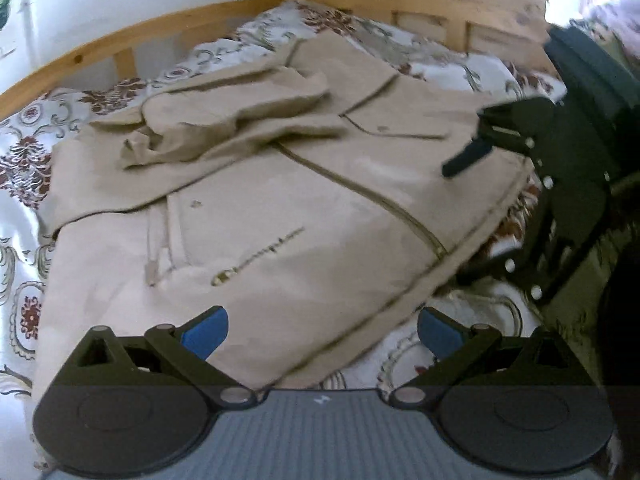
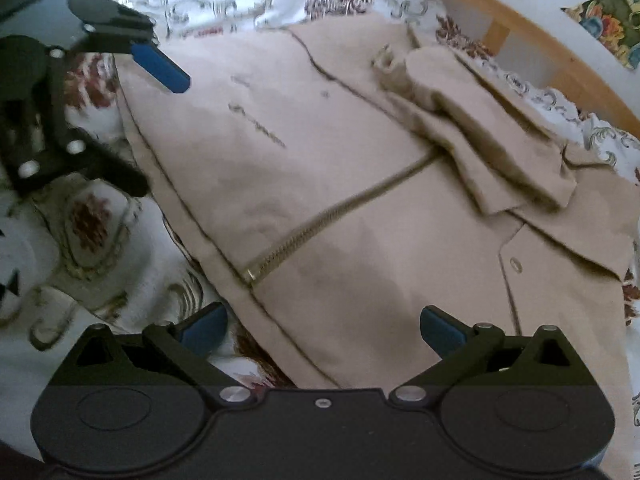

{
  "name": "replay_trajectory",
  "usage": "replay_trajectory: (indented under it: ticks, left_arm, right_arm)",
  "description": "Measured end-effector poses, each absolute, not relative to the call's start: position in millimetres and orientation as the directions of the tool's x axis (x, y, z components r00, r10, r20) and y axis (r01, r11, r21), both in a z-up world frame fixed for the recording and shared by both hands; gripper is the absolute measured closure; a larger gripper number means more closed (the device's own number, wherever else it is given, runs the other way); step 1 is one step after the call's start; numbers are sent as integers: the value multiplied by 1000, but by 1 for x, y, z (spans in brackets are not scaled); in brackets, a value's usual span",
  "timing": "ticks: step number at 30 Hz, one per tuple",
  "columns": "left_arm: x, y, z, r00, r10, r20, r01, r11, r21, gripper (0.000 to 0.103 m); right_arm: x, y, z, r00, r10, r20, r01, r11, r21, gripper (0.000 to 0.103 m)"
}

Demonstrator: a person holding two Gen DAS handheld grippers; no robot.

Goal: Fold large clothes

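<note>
Left wrist view: the left tool [image 1: 322, 334] has its blue pads wide apart and holds nothing. Under it is the hem of a tan jacket [image 1: 280, 216] that lies flat on the bed [image 1: 24, 160]. The zip [image 1: 360, 196] is closed. Both sleeves are folded over the chest, farther up. The right tool [image 1: 468, 160] hangs over the jacket's right edge. Behind is the wooden bed frame [image 1: 160, 28].

The right wrist view shows the right tool [image 2: 323, 332] wide open too, empty, over the jacket's [image 2: 360, 184] hem. The left tool [image 2: 160, 66] is far left, near the jacket's edge.
</note>
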State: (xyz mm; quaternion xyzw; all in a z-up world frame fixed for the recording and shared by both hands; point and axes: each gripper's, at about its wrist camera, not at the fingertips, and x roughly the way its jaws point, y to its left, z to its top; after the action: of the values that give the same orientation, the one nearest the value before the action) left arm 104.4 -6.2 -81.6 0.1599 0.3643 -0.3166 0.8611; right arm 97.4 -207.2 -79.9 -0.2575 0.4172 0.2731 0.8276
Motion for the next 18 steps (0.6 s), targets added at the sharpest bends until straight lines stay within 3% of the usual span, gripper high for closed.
replay_trajectory:
  ticks: [5,10,12,17,18]
  left_arm:
    - [103,-11,-87,530,-408,-743,653,756,50,1]
    - [106,-17,-85,542,-410,-733,636,771,38,1]
    - [106,-22,-85,565,-379,-733,630,772,86,1]
    - [104,-30,-86,639,-274,-719,602,759,247,14]
    - [103,-30,-87,656,-244,-714,587,760,280,21]
  right_arm:
    - [96,-214,-81,580,227,-783,-644,716,-269,1]
    - [90,-221,-66,683,292,-670,-619,717,-319,5]
    - [91,-226,-59,712,306,-633,-594,742,-310,6]
    - [94,-233,-49,739,323,-591,-562,780,-276,6]
    - [94,-233,-48,741,322,-590,-560,780,-277,7]
